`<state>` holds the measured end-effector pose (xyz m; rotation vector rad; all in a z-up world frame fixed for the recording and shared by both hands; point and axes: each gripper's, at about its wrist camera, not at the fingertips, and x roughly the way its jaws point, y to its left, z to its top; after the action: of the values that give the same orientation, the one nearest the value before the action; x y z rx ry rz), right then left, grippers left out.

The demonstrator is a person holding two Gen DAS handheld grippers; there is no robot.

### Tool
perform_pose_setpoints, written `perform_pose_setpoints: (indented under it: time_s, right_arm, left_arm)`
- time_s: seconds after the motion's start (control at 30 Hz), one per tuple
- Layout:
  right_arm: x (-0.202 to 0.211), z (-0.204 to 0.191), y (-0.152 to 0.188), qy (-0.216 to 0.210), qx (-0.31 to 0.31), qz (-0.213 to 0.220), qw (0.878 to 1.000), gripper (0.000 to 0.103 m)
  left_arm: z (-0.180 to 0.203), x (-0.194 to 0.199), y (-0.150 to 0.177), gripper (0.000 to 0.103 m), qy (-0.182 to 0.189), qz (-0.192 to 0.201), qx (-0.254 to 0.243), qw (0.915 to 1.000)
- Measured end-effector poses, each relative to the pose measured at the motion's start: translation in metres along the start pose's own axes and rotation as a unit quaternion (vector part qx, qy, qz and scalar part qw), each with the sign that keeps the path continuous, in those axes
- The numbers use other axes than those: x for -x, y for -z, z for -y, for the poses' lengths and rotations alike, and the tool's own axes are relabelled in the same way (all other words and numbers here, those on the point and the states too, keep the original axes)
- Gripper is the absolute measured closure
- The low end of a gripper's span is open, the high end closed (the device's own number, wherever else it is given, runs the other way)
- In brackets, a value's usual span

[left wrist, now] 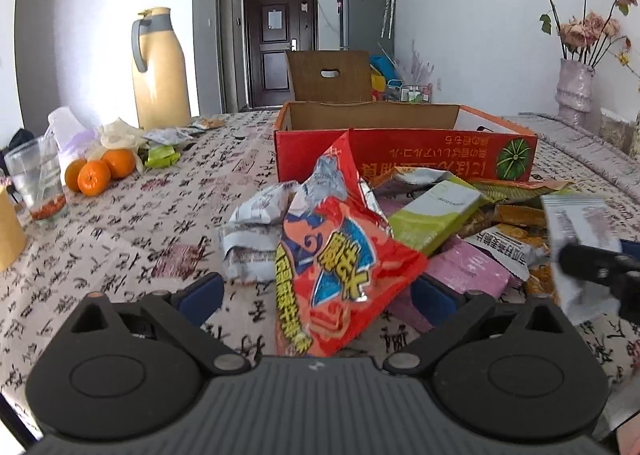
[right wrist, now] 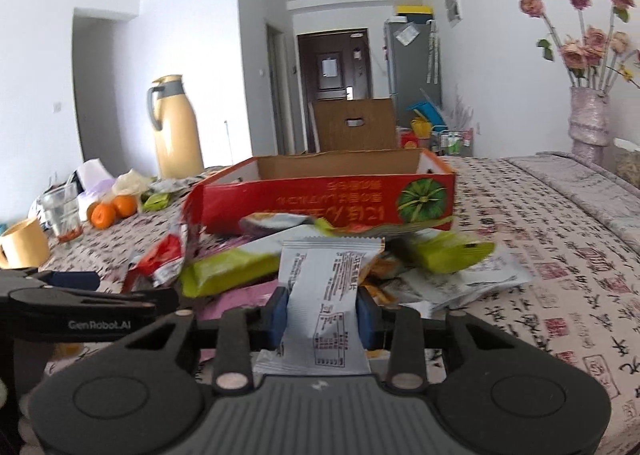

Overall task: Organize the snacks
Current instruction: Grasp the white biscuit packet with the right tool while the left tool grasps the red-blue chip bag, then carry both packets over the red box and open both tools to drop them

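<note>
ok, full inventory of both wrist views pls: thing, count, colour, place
red box: 1, open, behind the snack pile
orange snack bag: 1, between left fingers
white packet: 1, in right gripper
green packets: at least 2, in pile
pink packet: 1, in pile
oranges: 3, table's left
thermos: 1, yellow, far left
glass: 1, clear, left edge
vase: 1, pink flowers, right
left gripper: open
right gripper: shut on packet
</note>
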<state>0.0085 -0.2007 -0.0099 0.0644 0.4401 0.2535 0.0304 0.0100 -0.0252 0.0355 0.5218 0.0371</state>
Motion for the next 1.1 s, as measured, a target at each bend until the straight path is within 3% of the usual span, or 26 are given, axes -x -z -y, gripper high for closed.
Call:
perform_pose_setpoints:
  time_s: [0.13, 0.27, 0.43, 0.73, 1.1]
  right_arm:
    - [0.002, 0.011, 0.003, 0.006, -0.013, -0.001, 1.000, 0.069]
    - [0.002, 0.014, 0.006, 0.002, -0.019, -0.005, 1.000, 0.069]
    - [0.005, 0.015, 0.008, -0.005, -0.022, -0.003, 1.000, 0.069]
    - [0.012, 0.019, 0.009, -0.007, -0.030, 0.002, 1.000, 0.069]
    - [0.016, 0.021, -0.009, -0.003, -0.031, 0.025, 0.999, 0.069]
  left_arm:
    - [0.006, -0.009, -0.002, 0.029, -0.005, -0.009, -0.015, 0.9998]
    - [0.013, -0.016, -0.002, 0.063, -0.013, -0.013, -0.037, 0.9992]
    - [0.006, -0.014, -0.002, 0.081, -0.018, -0.012, -0.026, 0.9994]
    - [0.000, 0.014, -0.009, 0.087, -0.011, 0.014, -0.025, 0.9995]
    - [0.012, 0.046, -0.036, 0.092, 0.011, 0.079, -0.041, 0.9960]
